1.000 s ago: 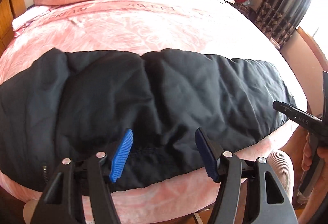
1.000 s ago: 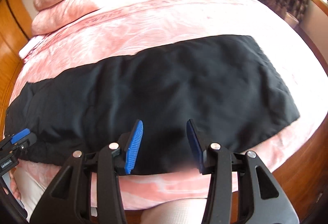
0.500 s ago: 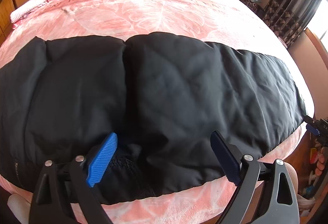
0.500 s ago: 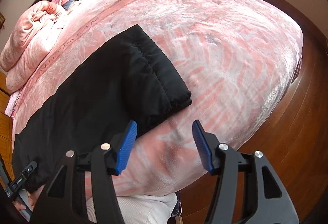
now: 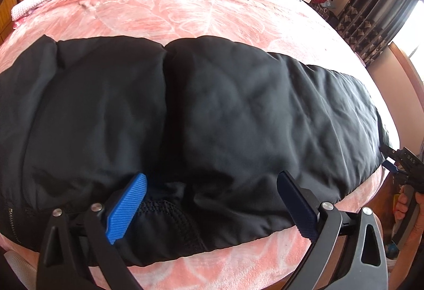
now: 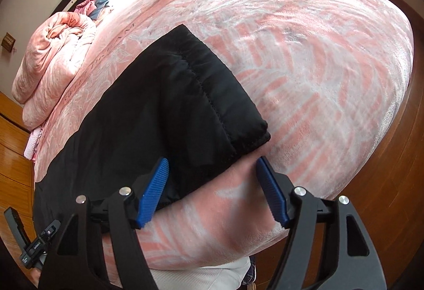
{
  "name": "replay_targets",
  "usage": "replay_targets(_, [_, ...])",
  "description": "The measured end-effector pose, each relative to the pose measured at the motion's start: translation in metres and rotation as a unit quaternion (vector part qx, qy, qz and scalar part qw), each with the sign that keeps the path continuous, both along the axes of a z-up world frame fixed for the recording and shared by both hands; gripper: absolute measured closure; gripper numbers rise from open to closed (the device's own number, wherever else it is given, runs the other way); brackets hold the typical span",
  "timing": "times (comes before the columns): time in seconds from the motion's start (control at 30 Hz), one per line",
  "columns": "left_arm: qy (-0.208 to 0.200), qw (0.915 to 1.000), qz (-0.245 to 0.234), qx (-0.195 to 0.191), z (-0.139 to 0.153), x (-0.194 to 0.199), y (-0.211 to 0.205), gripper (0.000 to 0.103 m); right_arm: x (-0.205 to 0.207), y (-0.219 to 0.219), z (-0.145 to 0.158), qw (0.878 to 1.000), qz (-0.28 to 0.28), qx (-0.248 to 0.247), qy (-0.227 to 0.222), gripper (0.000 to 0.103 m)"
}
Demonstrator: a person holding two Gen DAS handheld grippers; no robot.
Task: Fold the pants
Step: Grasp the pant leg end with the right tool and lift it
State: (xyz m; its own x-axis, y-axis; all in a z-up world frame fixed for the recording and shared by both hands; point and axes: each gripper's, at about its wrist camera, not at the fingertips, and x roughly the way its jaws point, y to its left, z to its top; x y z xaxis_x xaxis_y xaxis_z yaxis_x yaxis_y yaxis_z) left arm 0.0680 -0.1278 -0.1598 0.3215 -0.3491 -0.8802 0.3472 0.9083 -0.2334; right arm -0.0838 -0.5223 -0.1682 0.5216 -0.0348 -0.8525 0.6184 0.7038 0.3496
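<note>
Black pants [image 5: 212,115] lie flat across pink bed [image 5: 185,6], along near edge. Left gripper [image 5: 212,206] jaws opening over waist end, right gripper [image 6: 212,189] jaws opening around leg cuff corner; neither pinches cloth.

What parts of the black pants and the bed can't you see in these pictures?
- Left wrist view: the pants run past the left edge, so that end is cut off.
- Left wrist view: the left gripper, jaws opening, covers part of the near hem.
- Right wrist view: the right gripper, jaws opening, hides some near edge of the pants; the blanket covers the whole bed.
</note>
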Motion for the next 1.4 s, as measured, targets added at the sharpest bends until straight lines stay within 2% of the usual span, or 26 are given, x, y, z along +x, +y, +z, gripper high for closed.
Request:
replay_targets(0.07, [-0.001,1.0,-0.002,0.001,-0.002,0.001,-0.001,0.004,0.003,-0.005,-0.004,1.0,-0.002,0.013,-0.012,0.03])
replay_targets(0.13, [-0.003,1.0,-0.006,0.006,-0.003,0.002,-0.003,0.004,0.007,-0.006,-0.003,1.0,0.002,0.013,-0.022,0.045])
replay_targets(0.17, [-0.005,0.9999,-0.007,0.009,-0.004,0.002,-0.004,0.004,0.009,-0.005,-0.003,1.0,0.007,0.014,-0.027,0.048])
replay_targets(0.2, [-0.006,0.9999,-0.009,0.012,-0.004,0.002,-0.004,0.004,0.01,-0.005,-0.003,0.999,0.008,0.017,-0.032,0.059])
replay_targets(0.23, [-0.008,0.9998,-0.011,0.014,-0.005,0.002,-0.005,0.004,0.011,-0.006,-0.002,0.999,0.014,0.025,-0.043,0.079])
replay_targets(0.27, [-0.007,0.9998,-0.013,0.014,-0.005,0.002,-0.005,0.004,0.011,-0.006,-0.001,0.997,0.023,0.036,-0.061,0.084])
replay_targets(0.33, [-0.003,0.9999,-0.009,0.005,-0.002,0.002,-0.002,0.004,0.01,-0.003,0.01,0.996,0.03,0.024,-0.079,0.089])
replay_targets(0.47, [0.016,0.9993,0.019,-0.026,0.005,0.005,0.011,0.004,0.001,-0.004,0.039,0.993,0.028,0.017,-0.118,0.093])
replay_targets(0.57, [0.015,0.9989,0.02,-0.04,0.013,0.004,0.015,0.004,-0.005,-0.006,0.067,0.99,0.026,0.0,-0.141,0.094])
replay_targets(0.63, [0.002,0.9993,0.017,-0.033,0.015,0.002,0.015,0.004,-0.003,-0.006,0.073,0.992,0.014,-0.021,-0.124,0.094])
replay_targets(0.67, [-0.001,0.9997,0.016,-0.02,0.011,0.003,0.014,0.004,0.001,-0.009,0.066,0.995,0.006,-0.025,-0.099,0.094])
replay_targets(0.73, [0.001,1.0,0.008,0.003,-0.003,0.003,0.009,0.004,0.007,-0.014,0.037,0.999,-0.01,-0.005,-0.035,0.093])
replay_targets(0.77, [-0.01,0.9998,-0.002,0.015,-0.006,0.001,0.006,0.004,0.009,-0.014,0.021,1.0,-0.015,-0.002,-0.008,0.093])
replay_targets(0.83, [-0.031,0.9978,-0.028,0.051,-0.009,-0.005,-0.003,0.004,0.006,-0.01,0.01,1.0,-0.021,-0.006,0.0,0.093])
replay_targets(0.87, [-0.033,0.9974,-0.032,0.054,-0.008,-0.007,-0.003,0.004,0.005,-0.006,0.013,1.0,-0.021,-0.017,-0.001,0.093])
replay_targets(0.93, [-0.02,0.9991,-0.027,0.026,-0.002,-0.005,0.006,0.004,0.005,0.001,0.028,0.999,-0.02,-0.038,-0.01,0.093])
replay_targets(1.03, [0.01,0.9993,0.01,-0.034,0.008,0.002,0.032,0.004,0.01,0.017,0.061,0.996,0.001,-0.075,-0.039,0.093])
replay_targets(1.13, [0.016,0.997,0.042,-0.063,0.019,0.008,0.059,0.004,0.018,0.043,0.099,0.991,0.037,-0.106,-0.077,0.093])
replay_targets(1.27, [-0.005,0.9959,0.06,-0.068,0.036,0.004,0.085,0.004,0.041,0.097,0.14,0.976,0.104,-0.155,-0.111,0.093])
replay_targets(1.4, [-0.016,0.9946,0.074,-0.071,0.046,0.005,0.108,0.004,0.067,0.159,0.155,0.96,0.181,-0.176,-0.125,0.092])
